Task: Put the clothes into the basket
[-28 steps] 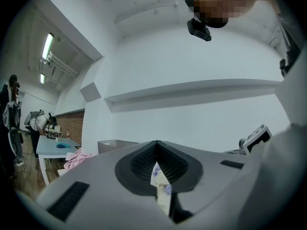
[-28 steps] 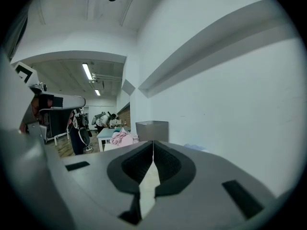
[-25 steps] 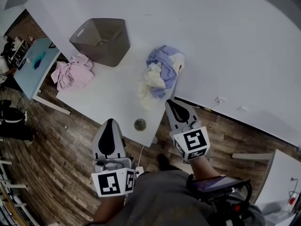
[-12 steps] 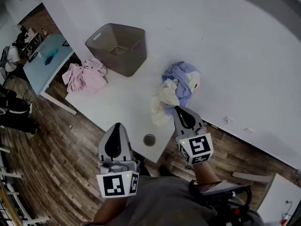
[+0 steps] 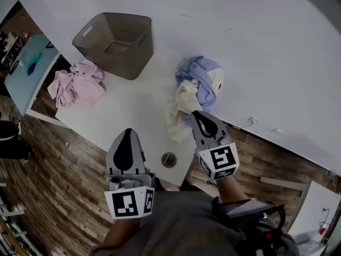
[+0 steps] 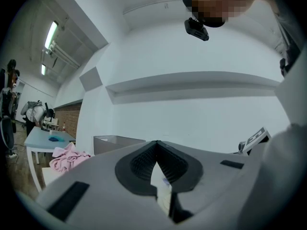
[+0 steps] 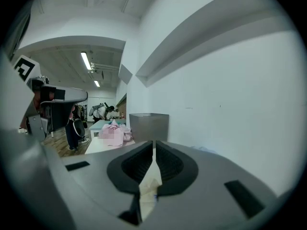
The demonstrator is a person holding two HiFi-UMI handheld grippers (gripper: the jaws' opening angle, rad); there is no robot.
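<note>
A grey basket point(image 5: 114, 41) stands empty at the back left of the white table point(image 5: 133, 108). Pink clothes point(image 5: 74, 81) lie at the table's left corner, also showing as pink clothes point(image 7: 114, 132) beside the basket point(image 7: 148, 126). A blue and cream pile point(image 5: 194, 89) lies against the wall on the right. My right gripper point(image 5: 198, 114) is shut, its tip at the near edge of the cream cloth, with nothing seen held. My left gripper point(image 5: 127, 133) is shut and empty over the table's front edge. Both grippers' tips meet: left gripper point(image 6: 156, 143), right gripper point(image 7: 153, 143).
A round cable hole point(image 5: 168, 159) sits in the table near its front corner. A light blue table point(image 5: 26, 68) stands further left on the wooden floor point(image 5: 53, 180). The white wall point(image 5: 256, 47) runs behind the table. People point(image 7: 100, 111) stand far off.
Both grippers have moved forward toward the table, still shut. The right tip now reaches the cream cloth's near edge; the left tip has come over the table's front edge.
</note>
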